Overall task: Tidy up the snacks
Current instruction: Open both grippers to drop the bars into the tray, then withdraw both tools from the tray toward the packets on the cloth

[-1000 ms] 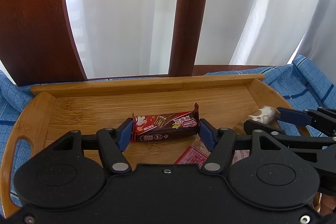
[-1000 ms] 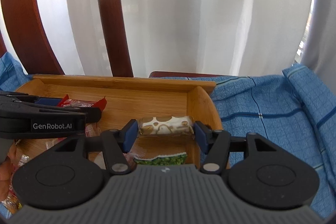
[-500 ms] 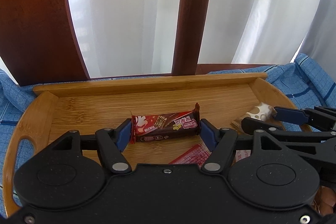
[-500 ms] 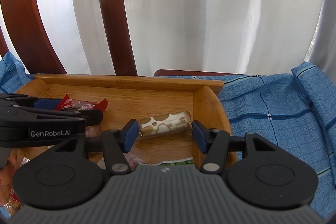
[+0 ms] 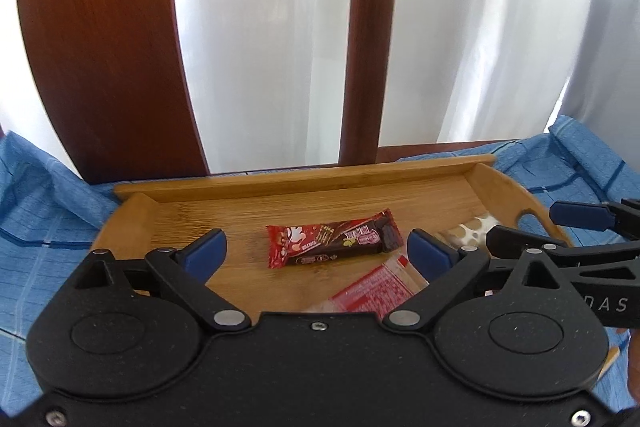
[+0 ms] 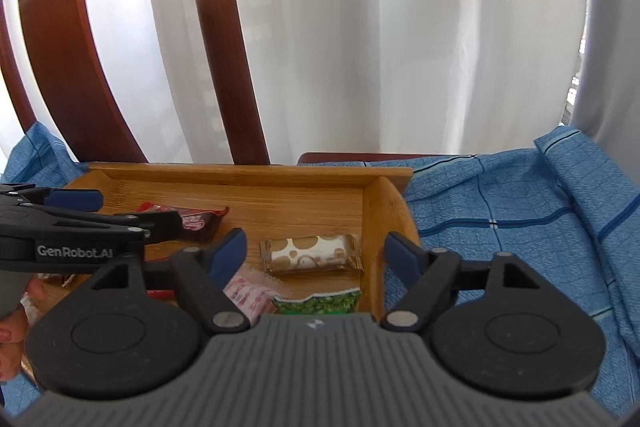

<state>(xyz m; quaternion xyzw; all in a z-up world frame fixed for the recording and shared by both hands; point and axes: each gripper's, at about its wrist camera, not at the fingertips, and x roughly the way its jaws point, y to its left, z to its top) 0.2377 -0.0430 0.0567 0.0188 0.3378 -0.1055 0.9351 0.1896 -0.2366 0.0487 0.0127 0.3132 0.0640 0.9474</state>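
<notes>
Tray (image 5: 304, 187) held chocolate bar (image 5: 334, 243) and nougat (image 6: 312, 253), left gripper (image 5: 316, 253) and right gripper (image 6: 316, 251) jaws opening, pads clear of both.

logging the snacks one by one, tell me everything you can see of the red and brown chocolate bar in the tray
The chocolate bar is a small, glossy foil-wrapped bar, red at its left end and dark brown toward the right, with crimped ends and printed lettering too small to read. It looks sealed. It lies flat on the wooden tray, its right end angled slightly toward the tray's back wall. The left gripper is opening, and the bar sits between its blue fingers with clear gaps on both sides. Only the tray touches it.
</notes>
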